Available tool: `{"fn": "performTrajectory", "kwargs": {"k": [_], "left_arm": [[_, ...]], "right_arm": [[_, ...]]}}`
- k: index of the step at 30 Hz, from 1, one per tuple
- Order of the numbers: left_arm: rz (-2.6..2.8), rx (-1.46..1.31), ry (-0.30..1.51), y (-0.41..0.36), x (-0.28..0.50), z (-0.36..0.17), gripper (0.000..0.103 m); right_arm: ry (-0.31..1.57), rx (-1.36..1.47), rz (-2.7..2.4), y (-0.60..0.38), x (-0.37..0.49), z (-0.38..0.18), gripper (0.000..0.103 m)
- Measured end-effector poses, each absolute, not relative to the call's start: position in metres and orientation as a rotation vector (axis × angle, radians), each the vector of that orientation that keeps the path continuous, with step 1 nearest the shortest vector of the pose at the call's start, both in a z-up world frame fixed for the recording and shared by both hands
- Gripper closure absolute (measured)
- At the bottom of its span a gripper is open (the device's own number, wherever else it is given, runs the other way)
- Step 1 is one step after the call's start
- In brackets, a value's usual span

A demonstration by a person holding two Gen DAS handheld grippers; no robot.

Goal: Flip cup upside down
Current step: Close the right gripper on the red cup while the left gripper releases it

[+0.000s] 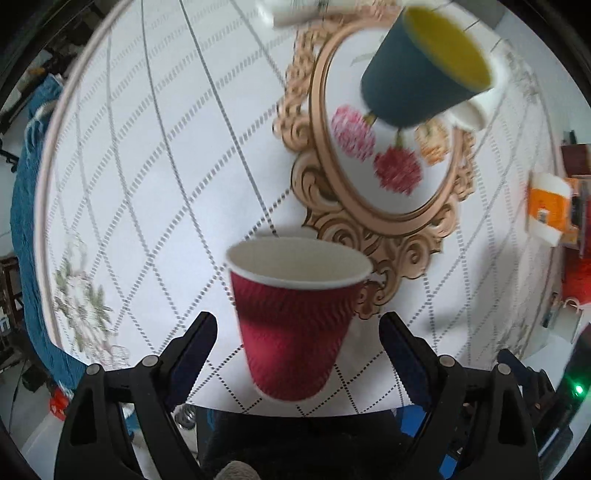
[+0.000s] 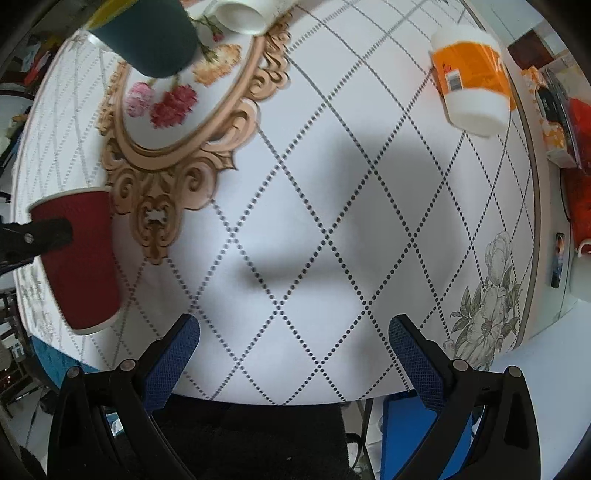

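Observation:
A red ribbed paper cup (image 1: pixel 295 317) stands upright, mouth up, near the table's front edge. My left gripper (image 1: pixel 298 332) is open, its fingers on either side of the cup with gaps, not touching it. The cup also shows at the left of the right wrist view (image 2: pixel 81 258), with a left gripper finger (image 2: pixel 40 234) in front of it. My right gripper (image 2: pixel 293 334) is open and empty over bare tablecloth to the right of the cup.
A dark blue cup with a yellow inside (image 1: pixel 424 70) and a white cup (image 2: pixel 240 14) sit at the back on the gold-framed flower print (image 2: pixel 177 122). An orange and white container (image 2: pixel 471 77) stands at the right. The round table's edge (image 2: pixel 295 400) is close.

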State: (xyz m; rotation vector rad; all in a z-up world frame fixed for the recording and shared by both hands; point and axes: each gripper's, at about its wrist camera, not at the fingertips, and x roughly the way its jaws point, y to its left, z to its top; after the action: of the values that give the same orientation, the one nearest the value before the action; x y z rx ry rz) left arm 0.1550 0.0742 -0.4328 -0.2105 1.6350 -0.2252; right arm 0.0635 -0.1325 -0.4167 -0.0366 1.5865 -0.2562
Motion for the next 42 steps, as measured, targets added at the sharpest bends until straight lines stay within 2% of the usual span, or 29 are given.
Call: {"fn": "performTrajectory", "kwargs": {"k": [6, 11, 22, 32, 37, 42], "left_arm": [[-0.181, -0.240, 1.528, 0.110, 0.136, -0.393, 0.013], [-0.120, -0.294, 1.511, 0.152, 0.110, -0.394, 0.013], [0.035, -0.503, 1.560, 0.234, 0.062, -0.442, 0.013], [0.093, -0.596, 1.593, 0.255, 0.040, -0.473, 0.013], [0.102, -0.616, 1.595, 0.259, 0.040, -0.484, 0.013], [0.122, -0.605, 1.602, 0.263, 0.042, -0.495, 0.013]], "right_arm": [[1.554, -0.118, -0.140, -0.100, 0.067, -0.388, 0.000], [1.533, -0.214, -0.058, -0.059, 0.075, -0.372, 0.000], [1.562, -0.442, 0.096, 0.030, 0.083, -0.390, 0.000], [1.600, -0.656, 0.175, 0.073, 0.089, -0.408, 0.000], [1.535, -0.965, 0.286, 0.098, 0.083, -0.410, 0.000], [1.238, -1.501, 0.517, 0.124, 0.055, -0.413, 0.000]]}}
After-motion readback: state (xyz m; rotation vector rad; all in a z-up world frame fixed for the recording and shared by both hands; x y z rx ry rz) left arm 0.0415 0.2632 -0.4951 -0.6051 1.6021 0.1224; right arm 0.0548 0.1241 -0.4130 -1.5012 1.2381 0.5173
